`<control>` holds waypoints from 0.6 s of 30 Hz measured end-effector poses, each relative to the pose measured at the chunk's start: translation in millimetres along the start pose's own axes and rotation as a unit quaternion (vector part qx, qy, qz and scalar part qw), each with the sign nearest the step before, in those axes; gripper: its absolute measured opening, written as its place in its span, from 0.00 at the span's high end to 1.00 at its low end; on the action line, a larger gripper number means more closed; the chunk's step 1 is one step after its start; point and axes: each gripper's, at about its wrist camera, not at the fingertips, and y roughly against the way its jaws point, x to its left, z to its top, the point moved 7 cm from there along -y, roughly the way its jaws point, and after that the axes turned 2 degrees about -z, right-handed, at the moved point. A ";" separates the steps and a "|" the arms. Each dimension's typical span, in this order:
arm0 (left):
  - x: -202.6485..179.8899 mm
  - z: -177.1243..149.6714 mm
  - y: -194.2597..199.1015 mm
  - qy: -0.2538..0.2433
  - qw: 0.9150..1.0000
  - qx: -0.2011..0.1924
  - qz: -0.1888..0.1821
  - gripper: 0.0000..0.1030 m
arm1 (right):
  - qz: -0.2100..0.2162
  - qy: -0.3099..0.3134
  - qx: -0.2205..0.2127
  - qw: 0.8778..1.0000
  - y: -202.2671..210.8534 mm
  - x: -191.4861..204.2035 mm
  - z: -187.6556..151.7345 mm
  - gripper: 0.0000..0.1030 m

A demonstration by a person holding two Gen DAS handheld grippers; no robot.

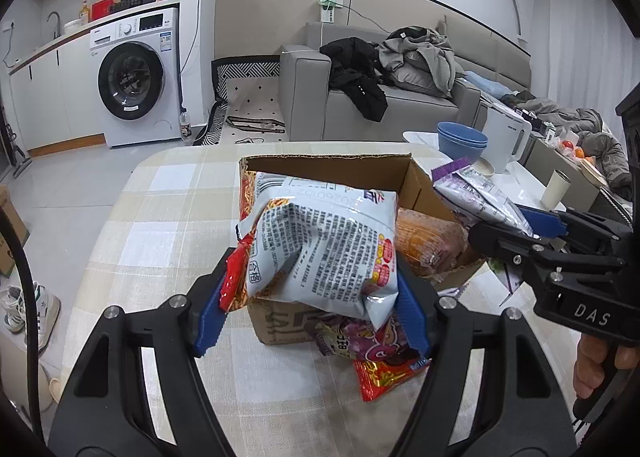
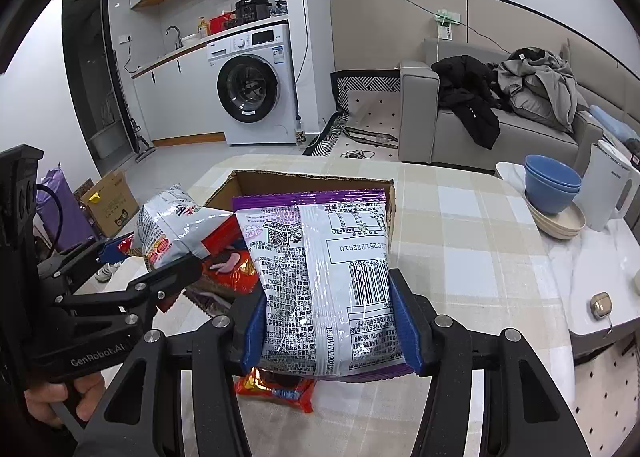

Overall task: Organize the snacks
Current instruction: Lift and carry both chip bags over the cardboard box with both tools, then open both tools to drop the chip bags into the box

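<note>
My left gripper (image 1: 316, 263) is shut on a white and red snack bag (image 1: 320, 233), held just in front of an open cardboard box (image 1: 328, 157) on the checked table. An orange pack (image 1: 428, 243) lies inside the box. At the right, my right gripper (image 1: 508, 225) is shut on a purple-edged white snack bag (image 1: 472, 189). In the right wrist view this purple-edged bag (image 2: 320, 257) sits between the blue pads of the right gripper (image 2: 328, 289), in front of the box (image 2: 312, 177). To its left is the left gripper (image 2: 156, 253) with its bag (image 2: 172, 225).
A purple packet (image 1: 368, 341) and a red packet (image 1: 384, 377) lie on the table before the box. Blue bowls (image 2: 552, 185), a white kettle (image 2: 612, 193) and an earbud case (image 2: 600, 305) stand on the side table at the right. A sofa with clothes is behind.
</note>
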 end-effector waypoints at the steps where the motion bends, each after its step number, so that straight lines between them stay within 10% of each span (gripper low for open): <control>1: 0.7 2.3 -2.2 0.001 1.000 0.000 0.000 0.33 | 0.001 -0.002 0.000 1.000 -2.5 0.0 1.8 0.47; 18: 19.6 25.7 -51.1 0.010 1.000 0.010 0.007 0.33 | 0.002 -0.026 -0.001 1.000 -36.6 -0.2 24.0 0.47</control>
